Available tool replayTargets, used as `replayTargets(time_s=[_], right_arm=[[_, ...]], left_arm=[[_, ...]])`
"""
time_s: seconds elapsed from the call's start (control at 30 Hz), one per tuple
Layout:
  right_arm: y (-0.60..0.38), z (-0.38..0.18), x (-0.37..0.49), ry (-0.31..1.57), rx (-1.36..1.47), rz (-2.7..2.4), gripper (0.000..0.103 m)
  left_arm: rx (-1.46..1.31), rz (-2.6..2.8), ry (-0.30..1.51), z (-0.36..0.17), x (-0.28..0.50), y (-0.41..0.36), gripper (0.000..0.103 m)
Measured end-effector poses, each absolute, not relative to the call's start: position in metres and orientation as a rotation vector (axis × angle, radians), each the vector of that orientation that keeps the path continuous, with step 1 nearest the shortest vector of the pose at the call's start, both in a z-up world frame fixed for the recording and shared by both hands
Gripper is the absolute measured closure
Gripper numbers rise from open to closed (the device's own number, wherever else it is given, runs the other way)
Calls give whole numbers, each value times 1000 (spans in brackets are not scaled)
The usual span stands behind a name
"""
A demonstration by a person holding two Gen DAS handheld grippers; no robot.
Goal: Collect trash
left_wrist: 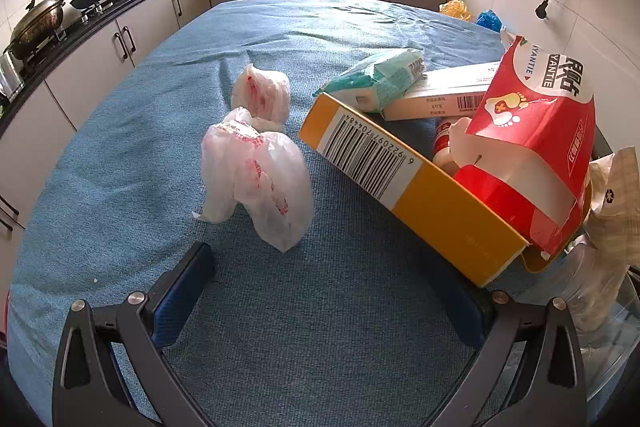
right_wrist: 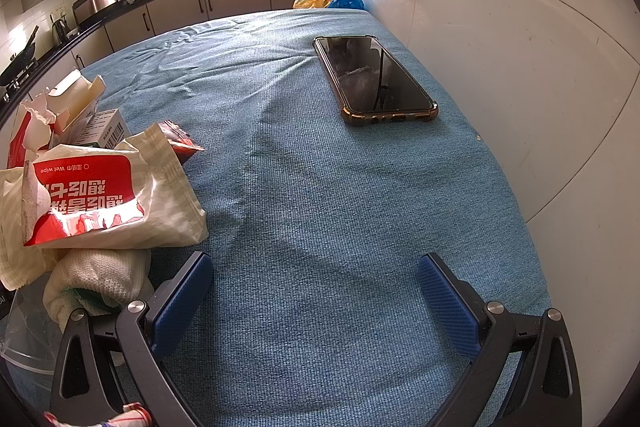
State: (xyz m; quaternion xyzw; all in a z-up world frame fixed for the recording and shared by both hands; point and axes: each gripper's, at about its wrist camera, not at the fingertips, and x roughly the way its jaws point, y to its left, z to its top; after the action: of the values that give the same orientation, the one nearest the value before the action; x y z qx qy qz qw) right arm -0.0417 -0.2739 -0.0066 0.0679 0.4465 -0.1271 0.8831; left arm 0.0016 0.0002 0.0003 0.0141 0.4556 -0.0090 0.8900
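Blue-padded left gripper sits nearest the lens, jaws spread wide, nothing between them; blue-padded right gripper likewise spread and empty. Both hover over the blue woven cloth covering the bench. Trash heap lies on the right of the left view: long yellow cardboard box with barcode, long axis running near-right to far-left, torn red-and-white paper pack resting in it, white flat carton and teal tissue pack behind. Two knotted white plastic bags with red print stand straight ahead of the left gripper, near bag closest, open cloth all around. Left gripper is likely the nearer. Black phone in clear case lies far right by the wall, not trash. Striped wet-wipe pack sits near-left in the right view.
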Motion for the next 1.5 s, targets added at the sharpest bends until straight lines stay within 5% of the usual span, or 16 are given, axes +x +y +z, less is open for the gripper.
replayTargets(time_s=[0.87,1.5], right_arm=[[-272,-8,-61,960,146,-241,0],[-238,52,-176,711,225,-204,0]], left_arm=[[23,-119,963,7,-23,9,0],[49,23,574,86,-171,64,0]])
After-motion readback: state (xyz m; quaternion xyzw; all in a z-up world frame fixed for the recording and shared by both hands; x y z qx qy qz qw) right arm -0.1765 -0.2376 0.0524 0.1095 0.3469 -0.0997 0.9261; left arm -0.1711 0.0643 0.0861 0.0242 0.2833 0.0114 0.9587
